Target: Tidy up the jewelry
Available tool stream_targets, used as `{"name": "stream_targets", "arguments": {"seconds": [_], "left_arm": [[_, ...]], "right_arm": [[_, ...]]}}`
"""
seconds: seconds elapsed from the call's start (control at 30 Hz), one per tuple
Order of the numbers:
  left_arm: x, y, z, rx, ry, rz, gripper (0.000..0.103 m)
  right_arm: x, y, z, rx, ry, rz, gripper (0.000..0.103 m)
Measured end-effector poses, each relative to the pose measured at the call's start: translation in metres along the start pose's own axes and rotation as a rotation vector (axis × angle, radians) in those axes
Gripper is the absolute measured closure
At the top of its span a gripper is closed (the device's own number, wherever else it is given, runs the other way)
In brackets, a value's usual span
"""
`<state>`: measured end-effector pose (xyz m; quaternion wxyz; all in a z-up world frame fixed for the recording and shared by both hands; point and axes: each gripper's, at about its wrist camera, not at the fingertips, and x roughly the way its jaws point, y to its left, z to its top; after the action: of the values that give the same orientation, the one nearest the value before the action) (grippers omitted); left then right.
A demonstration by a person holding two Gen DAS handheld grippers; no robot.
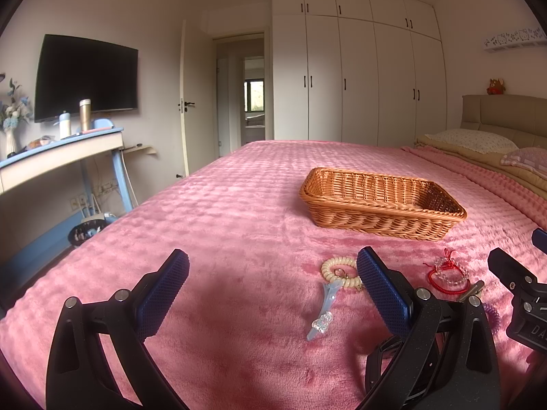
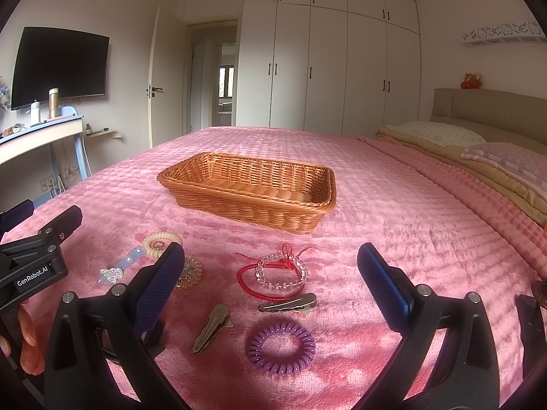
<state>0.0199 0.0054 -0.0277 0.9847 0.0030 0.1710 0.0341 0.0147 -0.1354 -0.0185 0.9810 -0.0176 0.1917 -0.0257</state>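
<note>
A: Jewelry spread over pink blanket (image 2: 393,205), all loose, none in wicker basket (image 2: 253,189).
B: Basket position?
A: Twelve o'clock from right gripper (image 2: 270,264), well apart from the pieces. One o'clock in the left wrist view (image 1: 381,201).
B: Right tool state?
A: Spread wide, nothing between the blue pads (image 2: 383,278). Hovering above the blanket.
B: Items inside that spread?
A: Red cord bracelet (image 2: 248,282) overlapping clear bead bracelet (image 2: 283,271) at twelve. Silver clip (image 2: 289,304) just below them. Purple coil tie (image 2: 282,346) at six. Second silver clip (image 2: 210,328) at seven.
B: Further left?
A: Amber coil tie (image 2: 189,271), half hidden behind the left finger. Cream coil tie (image 2: 160,242) at ten, light-blue clip (image 2: 118,270) with clear bow beside it.
B: Left tool?
A: Left gripper (image 1: 271,276) also wide apart, holding nothing. Cream coil (image 1: 342,271) and blue clip (image 1: 324,307) near its right-hand pad (image 1: 383,294), at one o'clock of the gap.
B: Contact?
A: Cannot tell whether that pad touches the cream coil. Right gripper body visible at three o'clock there (image 1: 523,294).
</note>
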Motion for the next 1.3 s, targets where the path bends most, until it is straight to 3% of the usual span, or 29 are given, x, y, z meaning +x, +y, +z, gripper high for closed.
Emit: {"name": "stream_targets", "arguments": {"seconds": [0.3, 0.43, 0.53, 0.63, 0.73, 0.83, 1.03, 1.13, 1.3], "left_arm": [[0.001, 0.002, 0.0, -0.011, 0.01, -0.015, 0.007], [0.015, 0.023, 0.004, -0.109, 0.088, -0.116, 0.008], [0.028, 0.041, 0.004, -0.172, 0.161, -0.199, 0.015], [0.038, 0.042, 0.005, -0.121, 0.222, -0.259, 0.017], [0.042, 0.036, 0.001, -0.062, 0.256, -0.288, 0.031], [0.05, 0.031, -0.005, -0.036, 0.309, -0.316, 0.038], [0.062, 0.026, -0.009, -0.029, 0.384, -0.382, 0.055], [0.069, 0.023, -0.012, -0.031, 0.419, -0.421, 0.067], [0.078, 0.013, -0.018, -0.013, 0.478, -0.448, 0.071]], "right_arm": [[0.0, -0.003, 0.0, 0.014, 0.001, -0.014, 0.006], [0.004, -0.013, 0.001, 0.054, 0.023, -0.023, 0.006], [0.01, -0.015, 0.002, 0.066, 0.076, -0.018, 0.006], [0.012, -0.018, 0.003, 0.058, 0.109, -0.018, 0.006], [0.015, -0.021, 0.005, 0.065, 0.147, -0.002, 0.007], [0.02, -0.03, 0.005, 0.089, 0.176, 0.017, 0.009], [0.032, -0.056, 0.005, 0.118, 0.226, 0.035, 0.025], [0.038, -0.073, 0.002, 0.149, 0.269, 0.068, 0.04], [0.043, -0.08, -0.01, 0.15, 0.368, 0.12, 0.053]]}}
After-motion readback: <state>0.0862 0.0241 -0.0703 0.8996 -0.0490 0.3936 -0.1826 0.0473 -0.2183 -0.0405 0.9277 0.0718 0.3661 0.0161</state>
